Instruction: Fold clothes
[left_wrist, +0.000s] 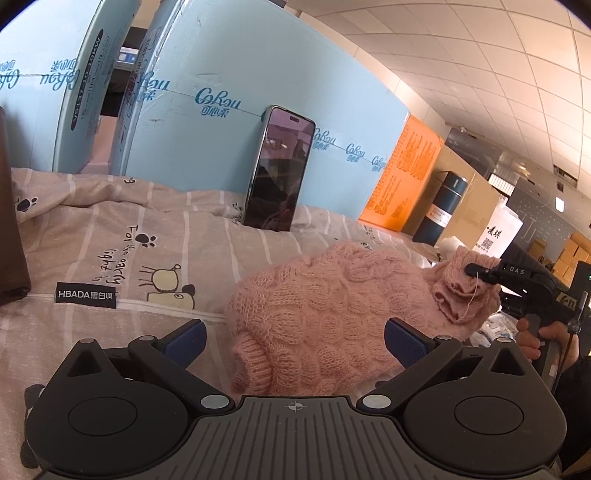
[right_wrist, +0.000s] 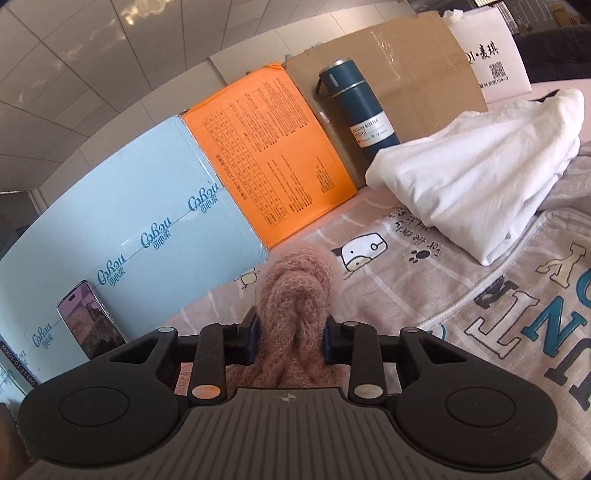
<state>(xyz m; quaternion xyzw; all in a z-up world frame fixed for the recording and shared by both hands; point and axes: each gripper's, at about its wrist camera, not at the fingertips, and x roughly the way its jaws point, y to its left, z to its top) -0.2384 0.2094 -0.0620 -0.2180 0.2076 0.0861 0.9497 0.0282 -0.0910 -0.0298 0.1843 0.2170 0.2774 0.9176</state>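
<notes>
A phone (left_wrist: 280, 170) leans upright against a blue box (left_wrist: 229, 110).

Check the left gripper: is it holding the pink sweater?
No. In the left wrist view the left gripper stands open, its pads clear of the pink sweater; the right gripper pinches it.

A striped cartoon-print bedspread (left_wrist: 110, 229) (zipped) carries the pink sweater (left_wrist: 325, 314), a phone (left_wrist: 280, 170), folded white cloth (right_wrist: 480, 177).

Tiled ceiling (left_wrist: 461, 55); blue cartons (left_wrist: 240, 74) behind bedsheet (left_wrist: 110, 229).
</notes>
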